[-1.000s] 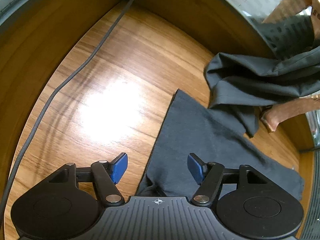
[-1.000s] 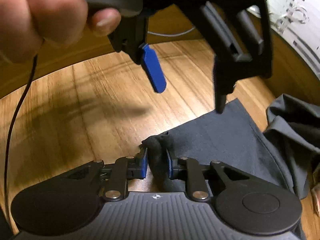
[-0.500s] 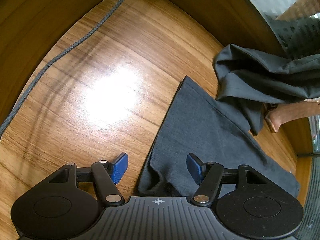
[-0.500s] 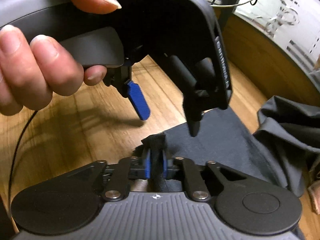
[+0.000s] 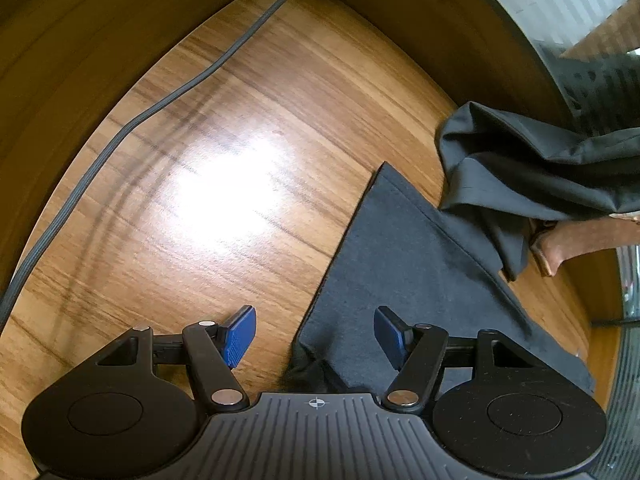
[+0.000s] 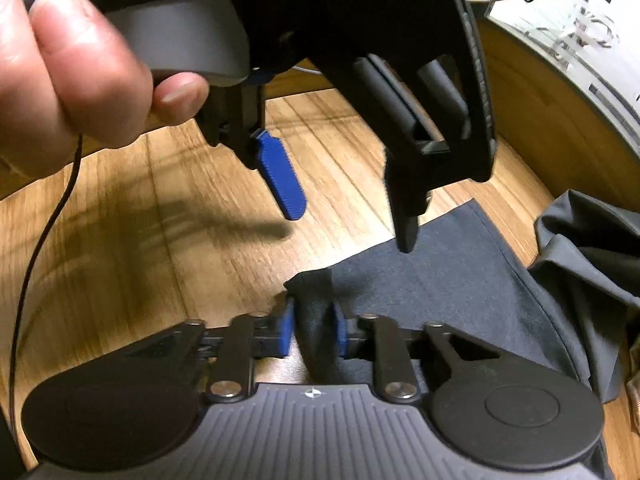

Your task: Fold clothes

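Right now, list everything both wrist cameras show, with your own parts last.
flat dark grey folded cloth: one, dark grey, spread on the table, its near corner bunched up.
crumpled dark grey garment: one, dark grey, heaped at the table's far right, beyond the flat cloth.
wooden table: one, brown woodgrain, under everything.
thin grey cable: one, grey, trailing across the table's left side.
left gripper: one, black with blue pads, open above the flat cloth's near corner.
right gripper: one, black with blue pads, just closed, shut on the bunched corner.
hand: one, holding the left gripper's handle.
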